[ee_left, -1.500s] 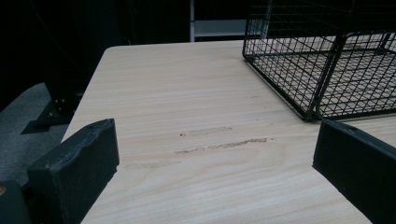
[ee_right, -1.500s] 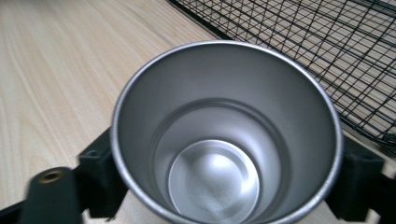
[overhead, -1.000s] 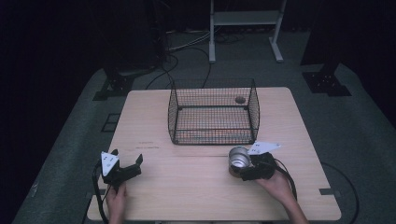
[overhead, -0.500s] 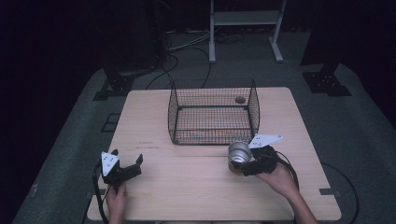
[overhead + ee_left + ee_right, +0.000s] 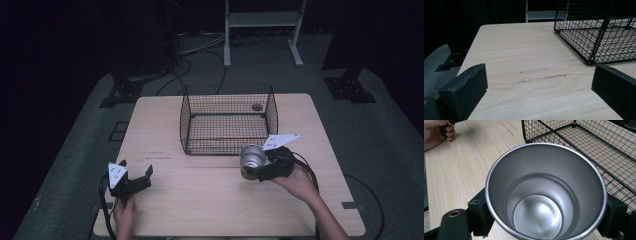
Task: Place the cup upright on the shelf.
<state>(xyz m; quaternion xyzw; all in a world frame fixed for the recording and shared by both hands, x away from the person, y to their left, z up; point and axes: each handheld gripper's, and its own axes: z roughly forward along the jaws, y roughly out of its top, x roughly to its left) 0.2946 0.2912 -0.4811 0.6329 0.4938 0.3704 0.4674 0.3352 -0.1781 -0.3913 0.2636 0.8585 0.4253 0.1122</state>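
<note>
With my right hand-held gripper (image 5: 259, 170) clamped on the shiny steel cup (image 5: 251, 158) just before the black wire basket (image 5: 227, 120), I'd lift it clear over the near rim, left hand-held gripper (image 5: 140, 176) resting apart on the worktop (image 5: 210, 200).

**Lit tabletop, dark surroundings**

The wooden table (image 5: 210, 195) is lit evenly from above, while the surroundings are lost in darkness. Soft glare is seen inside the steel cup (image 5: 544, 195). The high view is slightly grainy.

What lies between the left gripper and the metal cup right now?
Bare tabletop in the high view: nothing lies between the left gripper and the metal cup, clamped in the right gripper.
</note>
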